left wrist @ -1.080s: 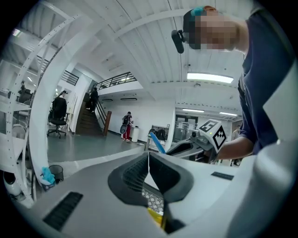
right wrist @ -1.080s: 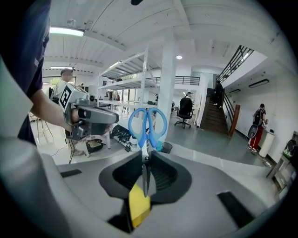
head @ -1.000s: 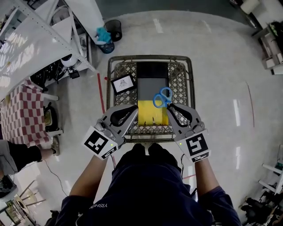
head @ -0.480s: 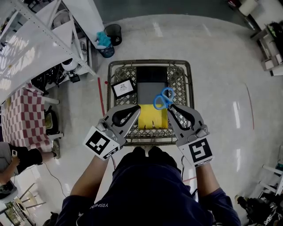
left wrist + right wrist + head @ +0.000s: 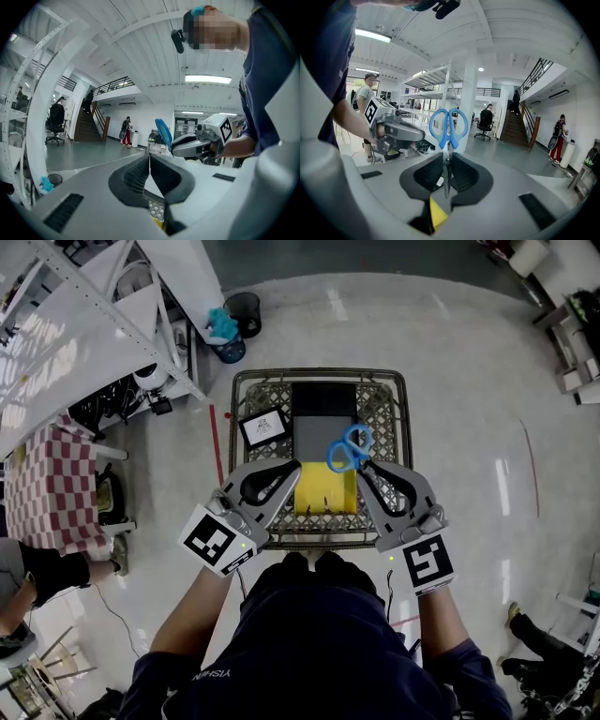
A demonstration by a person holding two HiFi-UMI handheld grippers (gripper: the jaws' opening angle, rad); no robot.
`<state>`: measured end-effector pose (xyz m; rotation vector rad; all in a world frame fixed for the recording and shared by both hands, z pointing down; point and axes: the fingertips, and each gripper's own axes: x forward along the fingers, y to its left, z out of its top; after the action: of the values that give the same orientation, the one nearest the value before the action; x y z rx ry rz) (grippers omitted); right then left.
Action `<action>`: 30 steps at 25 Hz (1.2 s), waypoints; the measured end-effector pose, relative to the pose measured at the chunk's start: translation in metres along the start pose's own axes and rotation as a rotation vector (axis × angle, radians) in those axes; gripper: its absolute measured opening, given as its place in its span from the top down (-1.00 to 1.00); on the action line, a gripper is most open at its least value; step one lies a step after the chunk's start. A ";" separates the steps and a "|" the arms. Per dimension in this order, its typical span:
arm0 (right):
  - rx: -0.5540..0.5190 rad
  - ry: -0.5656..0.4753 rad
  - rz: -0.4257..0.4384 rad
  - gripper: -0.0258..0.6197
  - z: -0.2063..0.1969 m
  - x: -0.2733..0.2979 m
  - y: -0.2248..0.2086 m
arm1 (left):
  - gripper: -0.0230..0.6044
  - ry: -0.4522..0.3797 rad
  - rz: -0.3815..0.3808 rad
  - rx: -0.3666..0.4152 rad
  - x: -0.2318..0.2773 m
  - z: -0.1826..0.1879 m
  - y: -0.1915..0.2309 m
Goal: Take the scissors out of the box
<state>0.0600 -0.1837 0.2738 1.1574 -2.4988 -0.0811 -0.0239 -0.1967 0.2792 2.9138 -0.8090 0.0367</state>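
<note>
Blue-handled scissors [image 5: 348, 448] are above the box [image 5: 323, 427], a dark box with yellow flaps [image 5: 326, 493] that lies in a wire cart [image 5: 319, 373]. My right gripper [image 5: 362, 466] is shut on the scissors' blades, and the handles point away from me. In the right gripper view the scissors [image 5: 448, 125] stand upright out of the gripper [image 5: 447, 161]. My left gripper [image 5: 296, 469] is shut, its tips at the left edge of the yellow flap; whether they pinch the flap is hidden. In the left gripper view this gripper [image 5: 149, 159] shows shut tips, with the scissors [image 5: 163, 133] beyond.
A framed white card [image 5: 262, 427] lies in the cart left of the box. White shelving [image 5: 84, 324] and a dark bin [image 5: 242, 306] stand to the left and back. A checkered cloth [image 5: 47, 474] is at far left. Polished floor surrounds the cart.
My right gripper has lifted the scissors a little higher over the box. The left gripper has stayed by the yellow flap.
</note>
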 end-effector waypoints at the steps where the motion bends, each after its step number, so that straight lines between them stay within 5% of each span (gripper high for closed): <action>1: -0.001 -0.001 -0.001 0.69 0.000 0.000 0.000 | 0.84 0.000 -0.001 0.001 0.000 0.000 0.000; 30: -0.004 0.030 0.008 0.69 -0.015 0.002 -0.001 | 0.84 0.013 -0.004 -0.005 0.006 -0.010 -0.007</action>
<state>0.0651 -0.1846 0.2881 1.1385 -2.4759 -0.0666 -0.0149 -0.1933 0.2883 2.9074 -0.8007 0.0537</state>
